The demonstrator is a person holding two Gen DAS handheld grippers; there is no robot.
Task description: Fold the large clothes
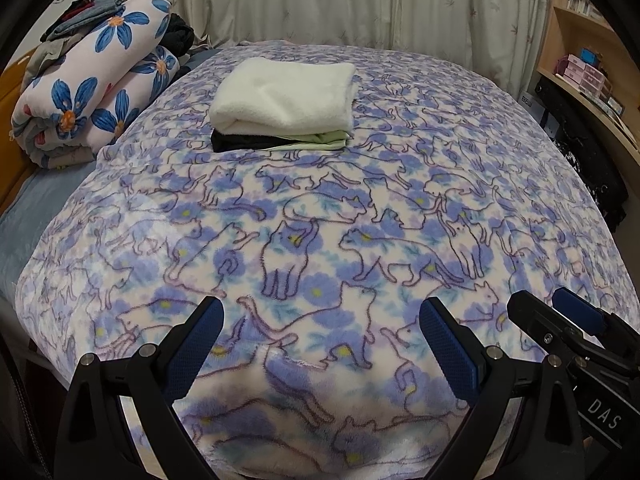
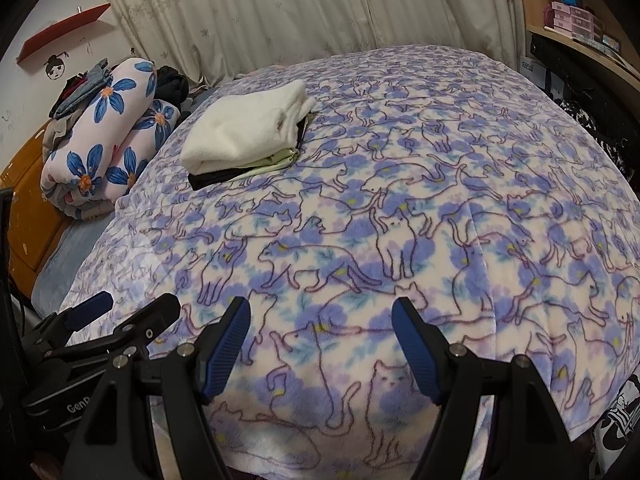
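Observation:
A fleece blanket (image 1: pixel 320 220) (image 2: pixel 400 220) printed with blue flowers and cat outlines lies spread flat over the bed. On its far part sits a stack of folded clothes (image 1: pixel 284 96) (image 2: pixel 244 132): a white fluffy piece on top, a pale green and a black one under it. My left gripper (image 1: pixel 322 312) (image 2: pixel 138 300) hangs open over the blanket's near edge, nothing between its blue pads. My right gripper (image 2: pixel 322 306) (image 1: pixel 540 300) hovers close beside it to the right, also open and holding nothing.
A rolled floral quilt (image 1: pixel 92 92) (image 2: pixel 108 132) with loose clothes piled on it lies at the bed's left side against an orange wooden board (image 2: pixel 24 208). Curtains (image 1: pixel 320 0) hang behind the bed. Wooden shelves (image 1: pixel 580 60) with boxes stand on the right.

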